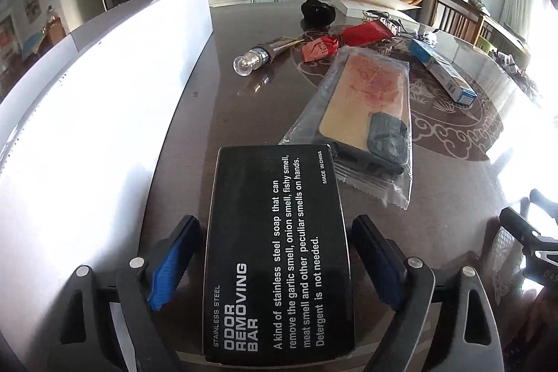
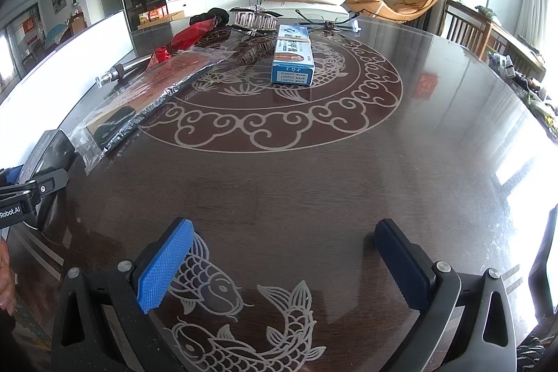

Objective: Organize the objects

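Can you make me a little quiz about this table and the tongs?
1. True or false: the left tongs have the black box between their pads.
2. What are the right tongs holding? A) blue box B) nothing C) red packet
3. Fill in: the blue box lies on the table's ___ pattern.

Key: 1 true; 2 B; 3 fish.
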Motion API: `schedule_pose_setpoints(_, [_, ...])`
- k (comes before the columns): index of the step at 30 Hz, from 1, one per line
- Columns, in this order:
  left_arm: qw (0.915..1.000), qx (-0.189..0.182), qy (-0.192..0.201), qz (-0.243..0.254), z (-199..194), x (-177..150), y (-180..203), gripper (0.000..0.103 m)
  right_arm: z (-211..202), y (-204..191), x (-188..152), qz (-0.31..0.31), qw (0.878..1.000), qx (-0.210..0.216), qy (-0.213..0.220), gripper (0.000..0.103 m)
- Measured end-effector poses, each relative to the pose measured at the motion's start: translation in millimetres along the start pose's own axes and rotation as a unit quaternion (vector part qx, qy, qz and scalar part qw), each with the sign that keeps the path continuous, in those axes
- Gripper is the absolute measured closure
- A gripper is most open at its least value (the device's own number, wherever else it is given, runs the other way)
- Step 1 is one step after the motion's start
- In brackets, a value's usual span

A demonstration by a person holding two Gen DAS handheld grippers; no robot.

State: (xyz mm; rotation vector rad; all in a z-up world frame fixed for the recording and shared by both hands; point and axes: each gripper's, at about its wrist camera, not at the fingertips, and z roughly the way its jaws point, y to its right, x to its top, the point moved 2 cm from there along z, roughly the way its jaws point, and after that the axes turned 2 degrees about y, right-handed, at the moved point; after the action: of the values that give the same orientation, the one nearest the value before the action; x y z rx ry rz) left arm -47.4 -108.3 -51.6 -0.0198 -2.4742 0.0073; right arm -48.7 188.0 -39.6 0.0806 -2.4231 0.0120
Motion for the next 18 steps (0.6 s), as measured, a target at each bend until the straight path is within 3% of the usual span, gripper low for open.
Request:
schedule_pose_setpoints(6, [0.9999, -0.009, -0.004, 0.011, 1.7, 0.9, 6.1, 0.000, -0.1, 0.0, -0.3, 0.000, 1.000, 0.000, 0.000, 0.000])
schedule_pose_setpoints(18, [0.9999, -0.010, -0.003, 0.011, 1.1, 0.2, 6.1, 0.000, 0.0, -0.3, -0.5, 0.000, 1.000, 0.000, 0.001, 0.000])
